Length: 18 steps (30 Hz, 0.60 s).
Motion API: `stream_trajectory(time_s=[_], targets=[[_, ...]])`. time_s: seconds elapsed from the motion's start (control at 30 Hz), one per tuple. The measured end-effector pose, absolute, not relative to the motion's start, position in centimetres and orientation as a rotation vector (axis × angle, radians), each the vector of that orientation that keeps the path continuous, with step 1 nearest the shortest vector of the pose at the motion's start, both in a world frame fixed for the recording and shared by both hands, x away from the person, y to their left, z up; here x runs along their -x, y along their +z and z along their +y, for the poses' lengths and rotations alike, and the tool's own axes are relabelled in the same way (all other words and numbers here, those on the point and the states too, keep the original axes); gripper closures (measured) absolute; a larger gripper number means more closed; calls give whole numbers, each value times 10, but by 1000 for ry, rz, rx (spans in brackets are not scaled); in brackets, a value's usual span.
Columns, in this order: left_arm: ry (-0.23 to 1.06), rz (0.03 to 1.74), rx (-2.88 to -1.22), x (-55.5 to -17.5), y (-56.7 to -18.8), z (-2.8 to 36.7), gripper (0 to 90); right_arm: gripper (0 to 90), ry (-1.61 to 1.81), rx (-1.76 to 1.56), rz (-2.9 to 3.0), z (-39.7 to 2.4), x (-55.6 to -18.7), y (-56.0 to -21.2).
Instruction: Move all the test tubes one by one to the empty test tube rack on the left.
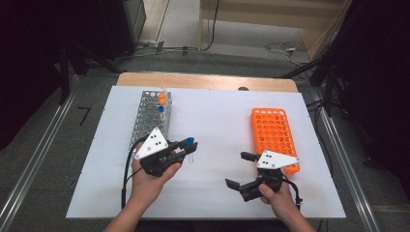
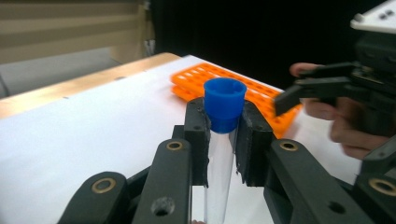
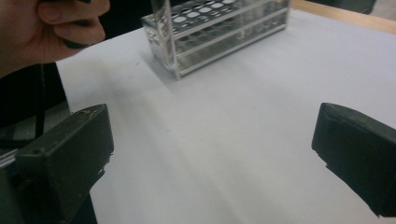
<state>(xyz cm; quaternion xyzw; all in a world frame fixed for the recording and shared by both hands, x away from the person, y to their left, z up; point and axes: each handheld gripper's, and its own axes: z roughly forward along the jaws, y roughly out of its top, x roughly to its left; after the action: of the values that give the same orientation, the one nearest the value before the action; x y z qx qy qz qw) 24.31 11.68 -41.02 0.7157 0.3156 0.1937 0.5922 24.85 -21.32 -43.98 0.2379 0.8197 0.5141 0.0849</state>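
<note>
Between the two racks, above the white bench, my left hand-held gripper pinched a blue-capped test tube just below its cap, while my right hand-held gripper stood spread wide, holding nothing, well apart from it.

Bright table, dark surrounds; gripper views blurry.

Clear test tube with a blue screw cap, clamped just below the cap between two black pads, upright in the left gripper view. Raised above the white table surface, between the metal rack and the orange rack.
</note>
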Motion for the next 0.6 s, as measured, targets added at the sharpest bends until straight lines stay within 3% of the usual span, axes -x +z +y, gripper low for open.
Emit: stream_trajectory(time_s=[0.6], targets=[[641,934,-1525,-297,-400,172,771,0,1461,-884,2355,-297,-245,-445]])
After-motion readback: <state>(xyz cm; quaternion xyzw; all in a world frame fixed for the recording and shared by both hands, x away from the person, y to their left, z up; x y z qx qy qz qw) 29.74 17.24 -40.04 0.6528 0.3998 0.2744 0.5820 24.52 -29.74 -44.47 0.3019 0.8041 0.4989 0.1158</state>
